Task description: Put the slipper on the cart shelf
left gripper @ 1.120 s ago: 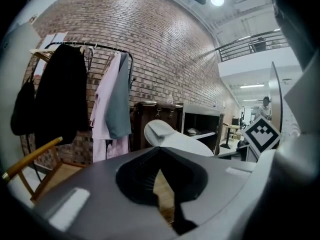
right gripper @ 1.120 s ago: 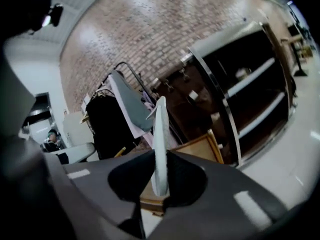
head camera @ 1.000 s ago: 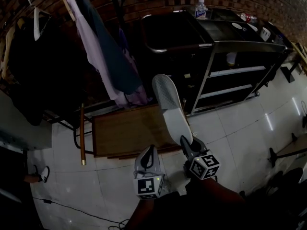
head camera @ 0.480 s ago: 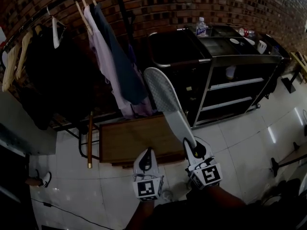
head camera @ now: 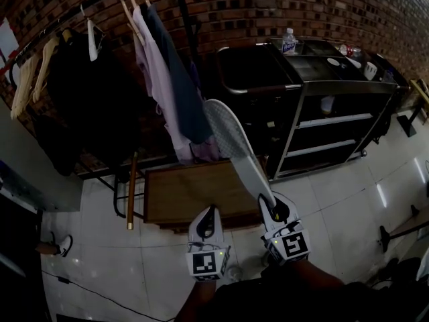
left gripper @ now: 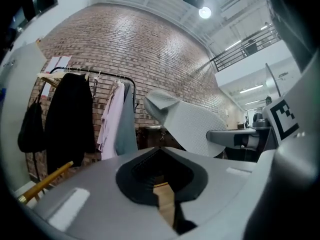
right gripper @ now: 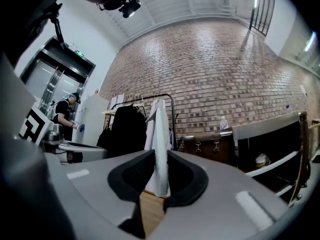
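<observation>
My right gripper (head camera: 273, 208) points level and forward, clamped on one end of the pale slipper (head camera: 231, 138). The slipper juts out over the wooden bench (head camera: 191, 193), near the black cart (head camera: 338, 84) and not yet on a shelf. My left gripper (head camera: 209, 215) sits level just beside it, jaws together, empty.
</observation>
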The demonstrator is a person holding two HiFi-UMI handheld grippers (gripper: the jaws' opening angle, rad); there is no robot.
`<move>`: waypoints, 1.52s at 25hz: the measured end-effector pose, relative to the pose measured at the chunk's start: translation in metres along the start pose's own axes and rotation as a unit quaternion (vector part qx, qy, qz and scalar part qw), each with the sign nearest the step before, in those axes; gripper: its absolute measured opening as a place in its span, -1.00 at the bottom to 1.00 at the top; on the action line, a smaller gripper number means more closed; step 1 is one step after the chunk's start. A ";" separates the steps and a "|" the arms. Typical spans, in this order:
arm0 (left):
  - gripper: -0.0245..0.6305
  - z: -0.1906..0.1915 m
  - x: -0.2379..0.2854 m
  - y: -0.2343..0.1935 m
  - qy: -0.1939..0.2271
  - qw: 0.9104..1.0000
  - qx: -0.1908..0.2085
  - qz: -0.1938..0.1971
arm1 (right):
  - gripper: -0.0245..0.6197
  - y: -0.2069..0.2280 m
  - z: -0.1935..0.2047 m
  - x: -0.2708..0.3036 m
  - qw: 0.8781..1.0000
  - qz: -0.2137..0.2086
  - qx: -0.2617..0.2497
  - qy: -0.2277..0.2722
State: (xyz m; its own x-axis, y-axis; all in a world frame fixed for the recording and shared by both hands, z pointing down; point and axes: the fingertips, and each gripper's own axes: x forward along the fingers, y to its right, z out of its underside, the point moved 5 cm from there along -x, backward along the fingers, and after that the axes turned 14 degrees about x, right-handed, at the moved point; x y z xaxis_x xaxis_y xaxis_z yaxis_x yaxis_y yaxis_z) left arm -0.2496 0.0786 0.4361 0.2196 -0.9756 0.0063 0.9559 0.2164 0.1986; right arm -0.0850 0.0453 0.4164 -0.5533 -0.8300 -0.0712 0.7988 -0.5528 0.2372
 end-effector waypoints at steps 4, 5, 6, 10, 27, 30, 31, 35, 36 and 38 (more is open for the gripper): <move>-0.87 0.000 -0.002 -0.001 -0.002 1.000 -0.007 -0.002 | -0.73 0.001 0.002 -0.002 1.000 0.002 0.016 -0.002; -0.87 0.002 -0.003 -0.001 -0.004 1.000 -0.007 -0.004 | -0.73 0.002 0.003 -0.003 1.000 0.004 0.021 -0.003; -0.87 0.004 -0.003 -0.002 -0.005 1.000 -0.006 -0.006 | -0.73 0.003 0.003 -0.003 1.000 0.006 0.024 -0.004; -0.87 -0.004 -0.002 0.002 -0.006 1.000 -0.014 -0.006 | -0.73 0.012 0.000 -0.008 0.999 0.021 0.024 -0.013; -0.87 -0.010 0.091 0.102 -0.041 0.999 0.012 0.029 | -0.77 0.193 0.009 -0.069 0.978 0.110 0.171 -0.038; -0.87 -0.016 0.128 0.131 -0.041 0.998 0.009 0.049 | -0.77 0.242 0.004 -0.077 0.974 0.138 0.177 -0.033; -0.87 -0.018 0.140 0.142 -0.040 0.998 0.008 0.056 | -0.77 0.257 0.002 -0.079 0.973 0.145 0.176 -0.032; -0.87 -0.027 0.188 0.183 -0.033 0.997 0.008 0.074 | -0.76 0.318 -0.003 -0.082 0.968 0.170 0.179 -0.039; -0.87 -0.030 0.199 0.192 -0.032 0.997 0.008 0.076 | -0.76 0.331 -0.005 -0.081 0.968 0.173 0.180 -0.040; -0.87 -0.035 0.220 0.206 -0.029 0.997 0.009 0.076 | -0.76 0.359 -0.009 -0.075 0.967 0.176 0.181 -0.040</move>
State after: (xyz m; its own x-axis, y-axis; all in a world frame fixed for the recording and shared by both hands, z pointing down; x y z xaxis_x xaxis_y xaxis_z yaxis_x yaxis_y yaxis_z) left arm 0.0028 -0.0899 0.4440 0.3496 -0.9322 0.0939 0.9085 0.3618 0.2092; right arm 0.2453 -0.0913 0.4976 -0.2896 -0.9458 0.1470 0.8140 -0.1625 0.5577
